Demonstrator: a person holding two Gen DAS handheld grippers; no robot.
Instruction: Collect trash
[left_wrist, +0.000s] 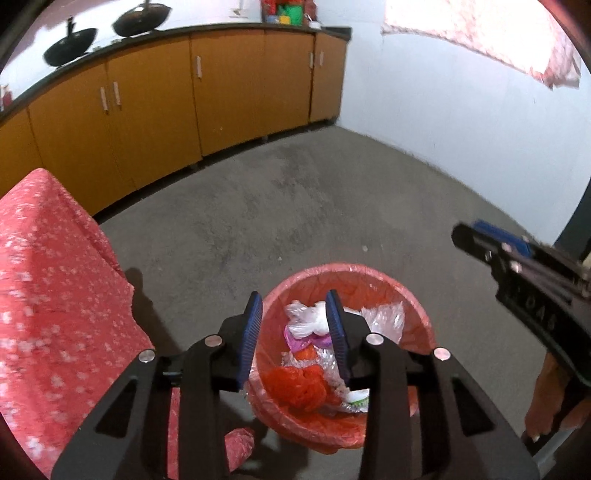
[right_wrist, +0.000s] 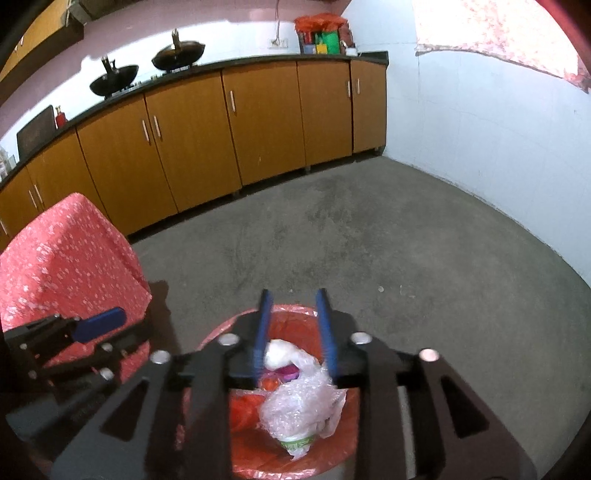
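A round bin with a red liner (left_wrist: 413, 299) stands on the grey floor, directly below both grippers. Inside lie a white plastic bag (left_wrist: 306, 319), a pink scrap (left_wrist: 295, 341), a crumpled red bag (left_wrist: 295, 384) and clear bubble wrap (right_wrist: 303, 402). My left gripper (left_wrist: 293, 299) hangs over the bin's left side, open, with nothing between its blue pads. Over the bin (right_wrist: 291, 309) my right gripper (right_wrist: 293, 295) is also open and holds nothing. Each gripper shows in the other's view: the right one (left_wrist: 480, 243) at the right edge, the left one (right_wrist: 99, 321) at the left.
A piece of furniture draped in red flowered cloth (left_wrist: 48, 295) stands close to the bin's left. Orange cabinets (left_wrist: 147, 110) with two dark woks (left_wrist: 70, 46) on the counter line the far side. A white wall (left_wrist: 461, 122) closes the right. A hand (left_wrist: 543, 406) shows at lower right.
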